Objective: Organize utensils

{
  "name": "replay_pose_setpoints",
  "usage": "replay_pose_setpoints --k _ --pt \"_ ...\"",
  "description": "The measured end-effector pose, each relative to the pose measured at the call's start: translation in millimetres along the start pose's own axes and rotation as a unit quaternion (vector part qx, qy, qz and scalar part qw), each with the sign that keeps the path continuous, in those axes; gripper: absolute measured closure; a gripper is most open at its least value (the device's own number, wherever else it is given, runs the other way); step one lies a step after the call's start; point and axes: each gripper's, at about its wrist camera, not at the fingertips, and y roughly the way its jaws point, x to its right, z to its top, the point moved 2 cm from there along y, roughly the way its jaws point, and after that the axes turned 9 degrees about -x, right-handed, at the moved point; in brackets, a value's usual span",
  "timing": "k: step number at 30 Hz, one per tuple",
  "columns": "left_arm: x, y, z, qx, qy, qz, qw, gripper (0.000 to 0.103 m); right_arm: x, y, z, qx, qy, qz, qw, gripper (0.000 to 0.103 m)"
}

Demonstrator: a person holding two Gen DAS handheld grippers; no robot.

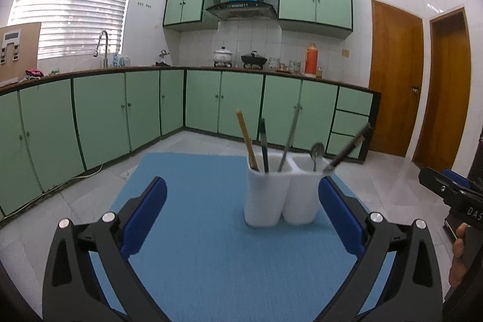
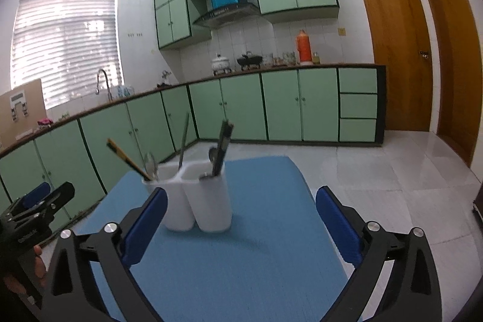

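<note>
A white two-compartment utensil holder (image 1: 279,195) (image 2: 200,201) stands upright on a blue mat (image 1: 196,246) (image 2: 241,246). In the left wrist view its left compartment holds wooden chopsticks (image 1: 247,138), a dark-handled utensil (image 1: 263,144) and a metal one (image 1: 289,138); the right compartment holds a spoon (image 1: 317,154) and a dark-handled utensil (image 1: 350,148). My left gripper (image 1: 241,192) is open, nothing between its fingers, the holder just beyond its right finger. My right gripper (image 2: 241,201) is open and empty, the holder beside its left finger.
Green floor cabinets (image 1: 120,110) run along the back under a counter with a sink tap (image 1: 102,47), pots (image 1: 223,56) and an orange flask (image 1: 311,58). Wooden doors (image 1: 395,74) stand at the right. Pale floor tiles (image 2: 392,180) surround the mat.
</note>
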Motion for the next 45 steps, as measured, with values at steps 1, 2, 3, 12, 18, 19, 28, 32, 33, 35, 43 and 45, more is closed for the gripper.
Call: replay_pose_setpoints --k 1,2,3,12,18,19,28,32,33,35,43,45 --pt "1.3 -2.2 -3.8 -0.003 0.003 0.000 1.0000 0.006 -0.4 -0.9 -3.8 -0.009 0.000 -0.003 1.000 0.006" --pt "2.4 -4.6 -6.7 -0.006 0.007 0.000 1.0000 0.006 -0.7 -2.4 -6.5 -0.014 -0.002 -0.003 1.000 0.006" --pt "4.1 -7.8 -10.3 -0.010 0.010 -0.002 0.9999 0.006 -1.0 -3.8 -8.9 -0.019 -0.003 -0.002 1.000 0.006" --pt "18.3 -39.1 -30.0 -0.032 0.018 -0.025 0.9990 0.005 -11.3 -28.6 -29.0 -0.049 -0.028 0.015 0.998 0.006" --pt "23.0 -59.4 -37.6 -0.041 0.026 -0.016 0.9987 0.005 -19.7 -51.0 -29.7 -0.053 -0.043 0.024 0.997 0.006" --pt "22.5 -62.8 -38.2 -0.040 0.025 -0.015 0.9988 0.005 -22.0 -55.3 -30.2 -0.053 -0.049 0.022 0.997 0.006" --pt "24.9 -88.1 -34.4 -0.034 0.031 -0.004 0.9989 0.006 -31.9 -72.2 -28.7 -0.055 -0.068 0.038 0.995 0.006" --pt "26.0 -95.4 -32.8 -0.029 0.033 -0.001 0.9990 0.005 -32.8 -75.4 -25.6 -0.055 -0.070 0.041 0.995 0.006" --pt "26.9 -95.6 -32.2 -0.030 0.034 0.001 0.9990 0.006 -33.5 -75.1 -24.8 -0.055 -0.070 0.042 0.995 0.006" --pt "27.0 -95.4 -31.4 -0.031 0.034 0.002 0.9989 0.006 -34.8 -74.8 -24.7 -0.057 -0.072 0.044 0.995 0.006" --pt "23.9 -92.5 -30.0 -0.038 0.024 0.001 0.9990 0.005 -35.9 -68.8 -25.6 -0.065 -0.071 0.046 0.994 0.006" --pt "23.6 -92.1 -29.7 -0.038 0.023 0.003 0.9990 0.005 -36.9 -68.1 -25.3 -0.066 -0.072 0.046 0.994 0.006"
